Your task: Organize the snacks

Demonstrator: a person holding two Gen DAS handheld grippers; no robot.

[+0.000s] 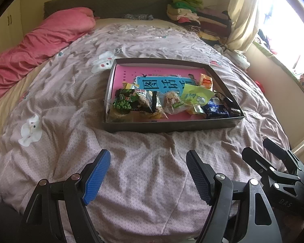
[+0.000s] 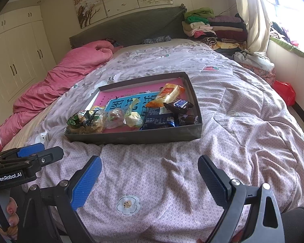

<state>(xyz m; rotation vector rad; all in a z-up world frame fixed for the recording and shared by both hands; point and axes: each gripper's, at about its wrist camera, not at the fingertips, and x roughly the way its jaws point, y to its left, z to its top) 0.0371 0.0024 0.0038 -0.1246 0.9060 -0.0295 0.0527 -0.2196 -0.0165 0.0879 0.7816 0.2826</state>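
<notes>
Ahead of each wide-spread, empty hand-held gripper (image 1: pixel 148 174) (image 2: pixel 150 179), well apart, lies the snack tray (image 1: pixel 172 124) (image 2: pixel 131 136).

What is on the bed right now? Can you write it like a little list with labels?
place: bed with a flowered quilt
box: shallow dark box lying on the quilt
inside box: snack packets, bunched at the near end
box bottom: pink sheet with a blue label
snack examples: green bag, orange packet, dark blue packet
left gripper: open, empty, short of the box
right gripper: open, empty, short of the box
</notes>
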